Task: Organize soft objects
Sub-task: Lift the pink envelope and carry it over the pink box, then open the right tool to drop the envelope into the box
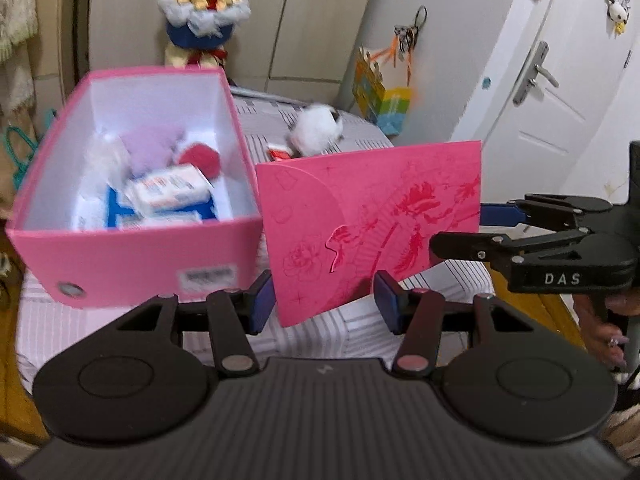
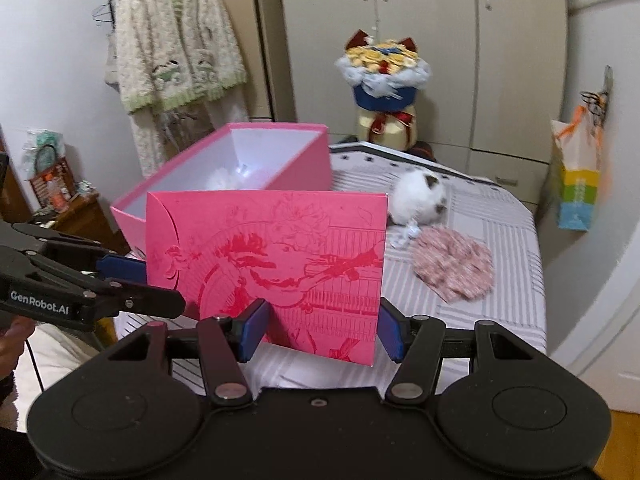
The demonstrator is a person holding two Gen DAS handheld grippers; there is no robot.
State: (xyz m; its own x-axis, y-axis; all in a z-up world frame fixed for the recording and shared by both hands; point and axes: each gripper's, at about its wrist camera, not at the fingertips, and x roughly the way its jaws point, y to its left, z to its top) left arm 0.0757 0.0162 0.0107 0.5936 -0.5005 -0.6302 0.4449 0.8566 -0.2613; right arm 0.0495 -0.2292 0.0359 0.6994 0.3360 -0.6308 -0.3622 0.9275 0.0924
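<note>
Both grippers, left [image 1: 324,300] and right [image 2: 320,330], clamped on pink lid [image 1: 372,220] between fingers; beyond, pink box [image 1: 132,256] partly filled; white plush [image 2: 418,198] and pink cloth [image 2: 452,262] left outside.

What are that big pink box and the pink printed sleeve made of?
Pink box: looks like stiff matte cardboard, with straight walls and a white lining. Printed sleeve: thin card or heavy paper, probably; it stands flat with crisp edges, a cut flap and red line art.

Count: two grippers, left gripper [image 1: 324,300] and right gripper [image 2: 320,330]; one pink box [image 1: 132,256]; one pink lid [image 2: 280,256]; one white plush toy [image 2: 418,198].
</note>
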